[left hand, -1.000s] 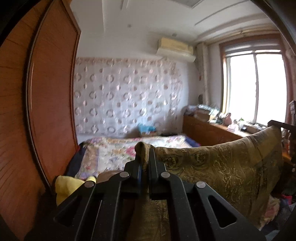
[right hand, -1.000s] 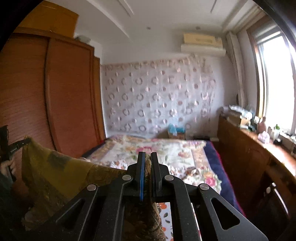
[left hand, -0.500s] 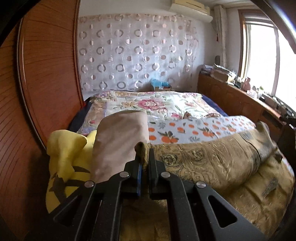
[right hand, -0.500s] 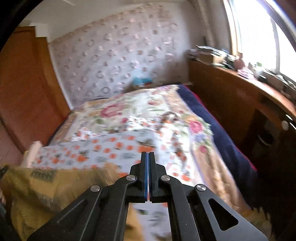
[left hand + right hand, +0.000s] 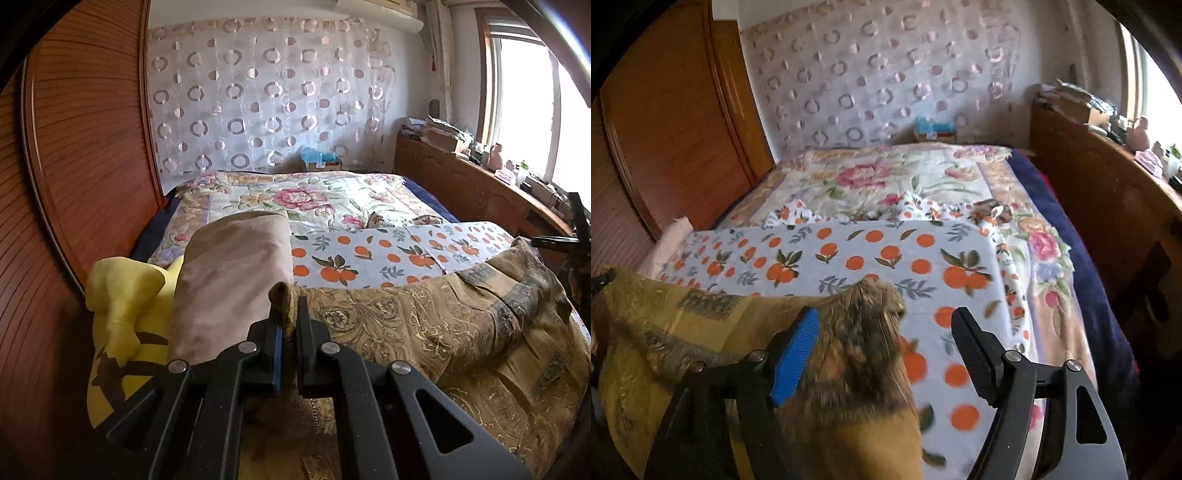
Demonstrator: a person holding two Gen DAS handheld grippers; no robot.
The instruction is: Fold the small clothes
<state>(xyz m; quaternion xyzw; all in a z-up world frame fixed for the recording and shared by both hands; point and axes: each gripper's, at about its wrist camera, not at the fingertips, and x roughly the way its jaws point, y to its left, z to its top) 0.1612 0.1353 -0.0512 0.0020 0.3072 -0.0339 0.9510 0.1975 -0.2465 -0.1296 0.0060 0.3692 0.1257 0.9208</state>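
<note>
A gold-brown patterned garment (image 5: 424, 325) lies spread on the bed's near end. My left gripper (image 5: 288, 325) is shut on one corner of it, the pinched cloth poking up between the fingers. In the right wrist view the same garment (image 5: 860, 354) lies bunched between the fingers of my right gripper (image 5: 886, 325), which is open wide and holds nothing. The right gripper also shows at the right edge of the left wrist view (image 5: 576, 236).
An orange-print sheet (image 5: 871, 258) covers the floral quilt (image 5: 303, 195). A tan folded cloth (image 5: 232, 280) and a yellow garment (image 5: 118, 295) lie at the left beside the wooden wardrobe (image 5: 81, 166). A wooden cabinet (image 5: 1108, 192) runs along the right.
Both grippers came down from holding the garment up in the air to the bed. The right gripper opened and let go of its corner. The left stays shut on its corner.
</note>
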